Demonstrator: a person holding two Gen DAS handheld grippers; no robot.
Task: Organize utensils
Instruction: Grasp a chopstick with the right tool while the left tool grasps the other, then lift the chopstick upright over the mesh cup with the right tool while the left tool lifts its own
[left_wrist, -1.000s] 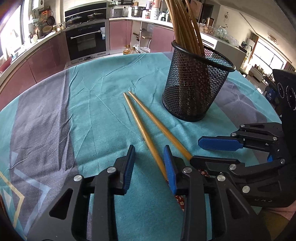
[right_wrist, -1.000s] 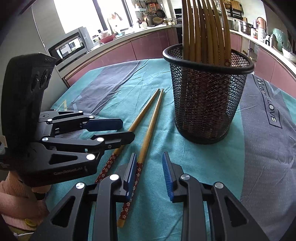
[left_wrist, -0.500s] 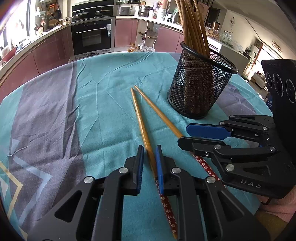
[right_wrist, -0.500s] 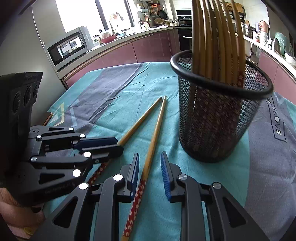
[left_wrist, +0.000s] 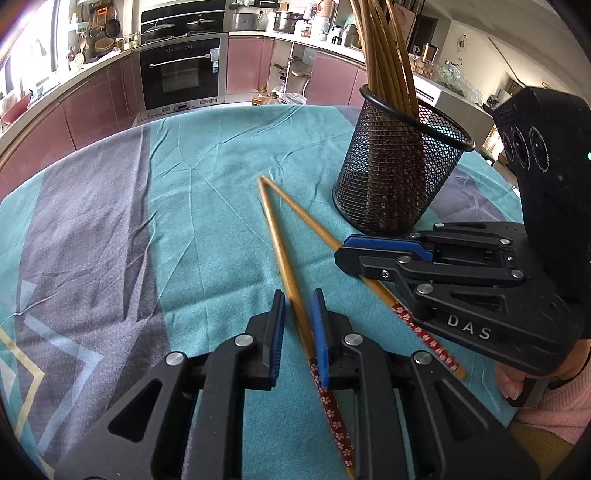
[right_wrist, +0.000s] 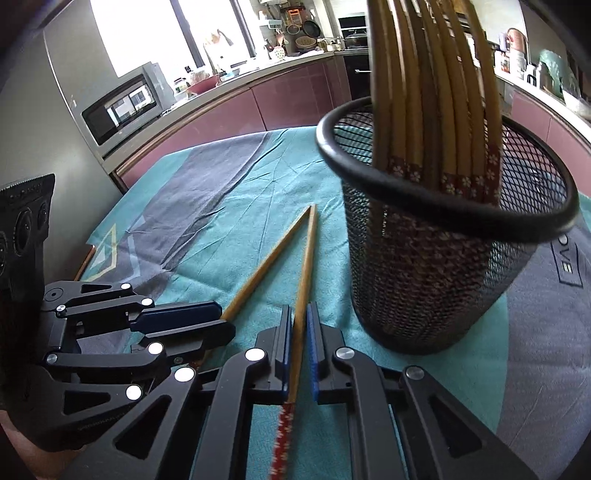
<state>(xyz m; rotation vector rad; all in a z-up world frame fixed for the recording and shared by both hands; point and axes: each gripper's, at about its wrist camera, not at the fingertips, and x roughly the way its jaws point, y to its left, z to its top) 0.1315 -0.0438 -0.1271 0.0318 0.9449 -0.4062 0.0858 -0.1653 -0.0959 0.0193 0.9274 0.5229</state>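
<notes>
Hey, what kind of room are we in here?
Most likely a home kitchen: a built-in oven under a stovetop with pans, a microwave on the counter, and pink cabinets around a cloth-covered table.

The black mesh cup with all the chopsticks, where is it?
The black wire-mesh cup stands upright on the teal tablecloth, just right of the two loose wooden chopsticks, beyond the right gripper.

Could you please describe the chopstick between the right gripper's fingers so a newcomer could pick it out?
Find the black mesh holder on the teal tablecloth. Two chopsticks lie beside it, tips meeting. It is the one nearer the holder, between the right gripper's pads.
</notes>
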